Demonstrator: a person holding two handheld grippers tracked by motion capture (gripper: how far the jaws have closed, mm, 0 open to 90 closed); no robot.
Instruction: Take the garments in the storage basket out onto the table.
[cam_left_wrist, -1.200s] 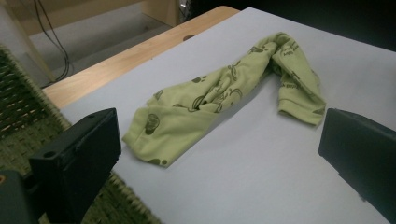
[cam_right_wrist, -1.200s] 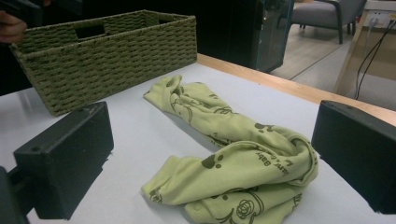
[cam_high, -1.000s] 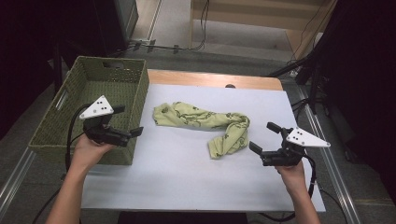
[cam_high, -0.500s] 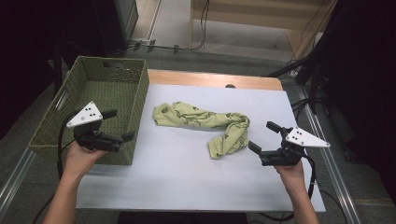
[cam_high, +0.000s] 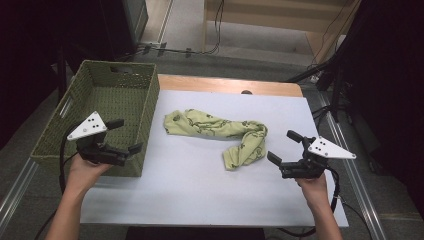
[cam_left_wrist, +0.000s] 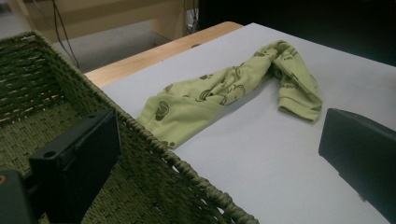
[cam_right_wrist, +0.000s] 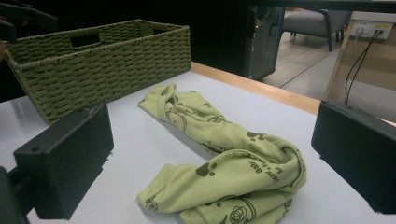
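Both tools are released: the right tool (cam_high: 285, 146) is near the crumpled light green printed cloth (cam_high: 220, 134), which lies ahead on the white worktop (cam_high: 200, 190); it should pinch a thick fold, while the left tool (cam_high: 126, 135) hovers over the woven green basket (cam_high: 125, 82)

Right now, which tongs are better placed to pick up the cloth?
Right. The right tongs are open, facing the cloth's near end. The left tongs hang over the basket edge, farther off.

Basket (cam_high: 102, 107) at table's (cam_high: 200, 195) left edge, cloth (cam_high: 220, 131) mid-table, just right of basket
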